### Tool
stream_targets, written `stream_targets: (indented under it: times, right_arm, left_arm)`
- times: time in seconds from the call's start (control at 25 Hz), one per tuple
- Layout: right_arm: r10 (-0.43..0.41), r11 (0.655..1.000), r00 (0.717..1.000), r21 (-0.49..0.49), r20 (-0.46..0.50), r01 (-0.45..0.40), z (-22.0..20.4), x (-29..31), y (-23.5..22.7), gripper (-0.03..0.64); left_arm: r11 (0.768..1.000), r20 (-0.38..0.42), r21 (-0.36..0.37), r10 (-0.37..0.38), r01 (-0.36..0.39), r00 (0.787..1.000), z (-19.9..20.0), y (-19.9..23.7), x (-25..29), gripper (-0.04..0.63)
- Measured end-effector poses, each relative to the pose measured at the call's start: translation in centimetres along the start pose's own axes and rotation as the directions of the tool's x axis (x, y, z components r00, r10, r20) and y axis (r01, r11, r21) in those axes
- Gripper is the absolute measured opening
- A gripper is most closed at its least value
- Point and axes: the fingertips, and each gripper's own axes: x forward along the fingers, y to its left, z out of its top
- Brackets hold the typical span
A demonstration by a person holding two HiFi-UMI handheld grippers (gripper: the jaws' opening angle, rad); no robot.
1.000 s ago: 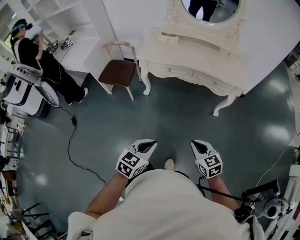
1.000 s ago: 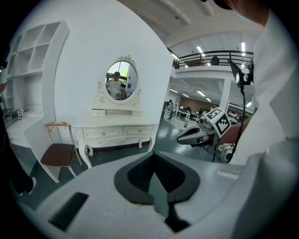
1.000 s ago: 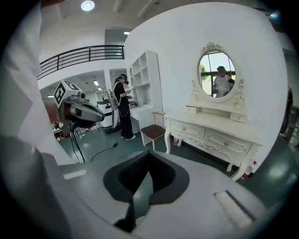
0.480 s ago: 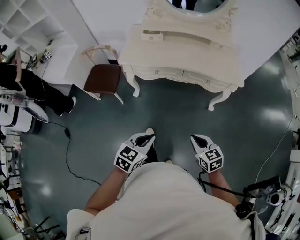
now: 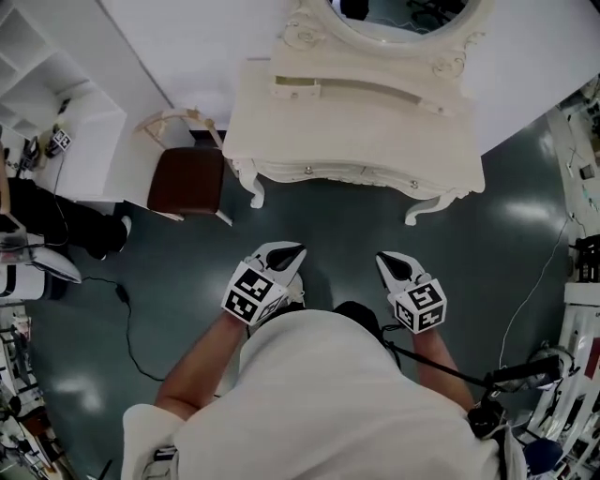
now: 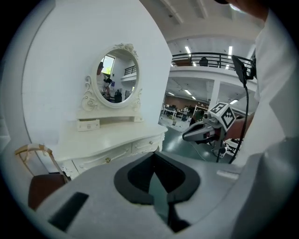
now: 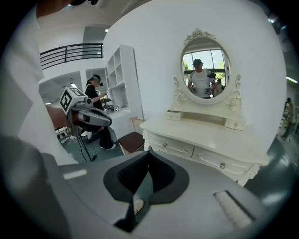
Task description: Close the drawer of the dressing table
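The cream dressing table [image 5: 356, 131] with an oval mirror [image 5: 398, 17] stands ahead of me across a strip of dark floor. A small drawer [image 5: 296, 88] on its top at the left sticks out a little; it shows too as the small drawer [image 7: 173, 115] below the mirror and the small drawer [image 6: 88, 124]. The two front drawers with knobs [image 5: 307, 171] look flush. My left gripper [image 5: 281, 255] and right gripper [image 5: 392, 264] hover side by side in front of my body, both shut and empty, short of the table and pointing at it.
A chair with a brown seat [image 5: 187, 180] stands against the table's left end. Further left are a white shelf unit [image 5: 56, 84] and a person in dark clothes [image 5: 42, 217]. A cable [image 5: 131, 323] runs over the floor at the left. Stands and gear [image 5: 581, 309] line the right edge.
The dressing table has come much nearer and now sits centred ahead. Both grippers moved forward with me towards it, still side by side and shut. The chair shifted left in view.
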Motion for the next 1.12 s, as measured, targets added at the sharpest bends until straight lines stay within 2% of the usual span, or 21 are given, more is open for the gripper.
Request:
stream_targets:
  times: [0.24, 0.48, 0.68, 0.84, 1.12]
  right_arm:
    - [-0.018, 1.0, 1.0, 0.015, -0.022, 0.018, 1.5, 2.4, -1.5, 0.002]
    - [-0.012, 1.0, 1.0, 0.027, -0.027, 0.013, 2.8, 4.9, -7.0, 0.002]
    - [0.012, 1.0, 1.0, 0.009, 0.003, -0.012, 6.2, 7.0, -13.7, 0.002]
    - [0.022, 1.0, 0.999, -0.004, 0.028, -0.022, 9.1, 8.6, -20.1, 0.002]
    - [0.069, 0.998, 0.997, -0.006, -0.025, -0.069, 8.8, 10.9, -26.3, 0.002]
  left_arm:
    - [0.999, 0.009, -0.05, 0.015, -0.015, 1.0, 0.8, 5.8, 2.5, 0.003]
    - [0.996, 0.008, -0.067, 0.06, -0.059, 0.998, 3.2, 10.6, 7.3, 0.003]
    - [0.984, -0.01, -0.09, 0.155, -0.155, 0.988, 6.4, 14.7, 11.6, 0.003]
    - [0.965, -0.012, -0.1, 0.244, -0.244, 0.97, 9.5, 19.4, 15.5, 0.025]
    - [0.903, -0.055, -0.171, 0.391, -0.395, 0.919, 10.9, 27.0, 20.4, 0.043]
